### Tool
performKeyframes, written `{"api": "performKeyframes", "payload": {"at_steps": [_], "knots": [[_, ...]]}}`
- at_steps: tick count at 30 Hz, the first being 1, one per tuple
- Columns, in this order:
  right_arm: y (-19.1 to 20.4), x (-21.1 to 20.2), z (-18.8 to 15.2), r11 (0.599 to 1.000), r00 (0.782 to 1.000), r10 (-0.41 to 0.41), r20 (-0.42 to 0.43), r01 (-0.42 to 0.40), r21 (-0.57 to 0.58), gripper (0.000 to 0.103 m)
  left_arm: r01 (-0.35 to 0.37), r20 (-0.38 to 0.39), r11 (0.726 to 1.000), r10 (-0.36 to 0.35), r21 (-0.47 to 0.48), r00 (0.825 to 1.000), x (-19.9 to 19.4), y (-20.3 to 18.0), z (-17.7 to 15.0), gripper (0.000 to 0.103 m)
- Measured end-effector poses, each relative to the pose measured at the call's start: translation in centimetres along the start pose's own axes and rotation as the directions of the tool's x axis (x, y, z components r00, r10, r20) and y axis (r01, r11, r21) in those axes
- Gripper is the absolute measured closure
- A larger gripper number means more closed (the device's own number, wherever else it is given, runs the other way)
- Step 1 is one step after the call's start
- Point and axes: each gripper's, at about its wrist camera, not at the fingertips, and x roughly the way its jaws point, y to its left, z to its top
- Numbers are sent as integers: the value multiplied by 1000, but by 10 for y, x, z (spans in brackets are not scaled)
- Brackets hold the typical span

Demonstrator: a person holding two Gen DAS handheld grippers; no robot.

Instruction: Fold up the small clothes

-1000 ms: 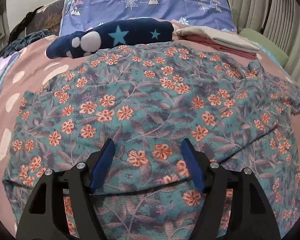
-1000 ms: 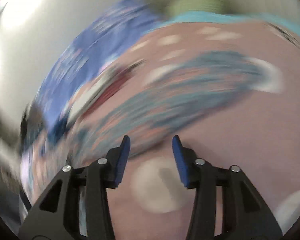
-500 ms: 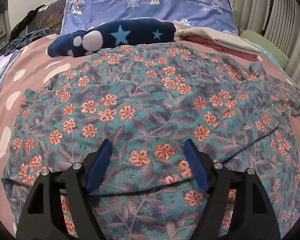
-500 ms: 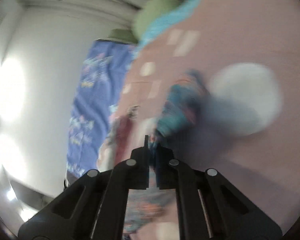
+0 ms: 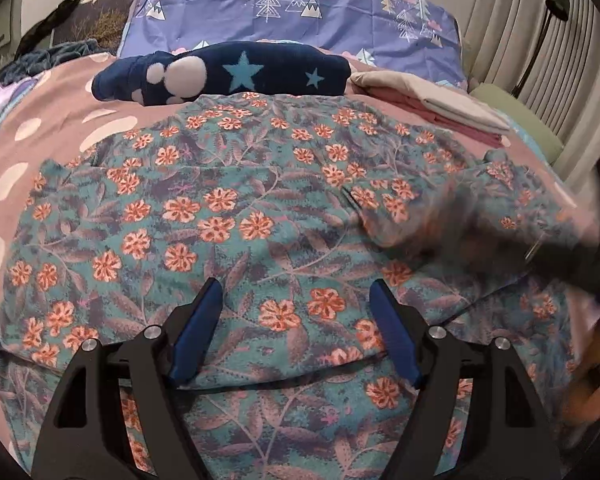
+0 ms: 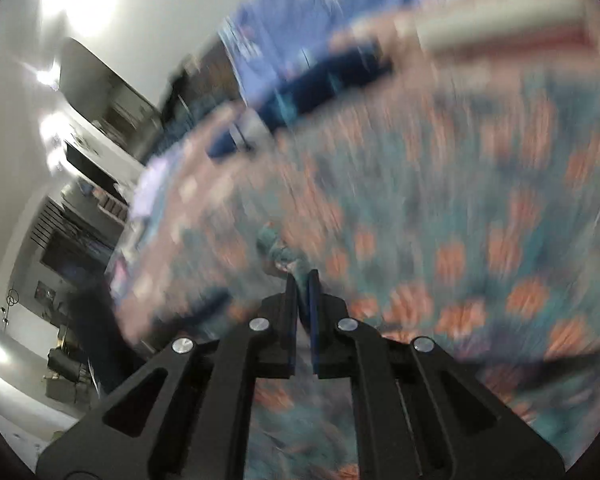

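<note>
While spread flat across a pink, white-spotted bedspread (image 5: 28, 120): teal cotton garment with orange flowers (image 5: 228, 216), below a navy star-print fleece bundle (image 5: 236, 72). Hovering above its near hem, left gripper (image 5: 296, 304), jaws wide, nothing between. Right gripper (image 6: 302, 280) clamped on a blurred fold of the cloth.

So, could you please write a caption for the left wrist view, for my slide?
Open left gripper poised above a floral garment spread on the bed, its right sleeve blurred.

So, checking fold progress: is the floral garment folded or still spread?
Mostly spread: floral garment lies flat on the bed; one side flap is folded inward.
</note>
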Motion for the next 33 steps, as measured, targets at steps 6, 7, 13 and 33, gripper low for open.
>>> {"api": "performKeyframes", "payload": {"at_steps": [6,7,13,33], "knots": [[-13,4,-16,1000,1000,3,7,-3,-9,96,223,38,965,-220,-135,975,-9,14,4,25],[-13,4,-19,1000,1000,-1,13,1,-19,96,290,43,941,-287,-174,957,-9,14,6,25],[-10,5,-28,999,1000,6,26,-5,-37,93,411,-26,887,-425,-208,905,11,-16,24,25],[-58,-54,-42,983,978,-93,184,60,174,86,361,164,929,-345,-79,924,-64,-30,122,101]]}}
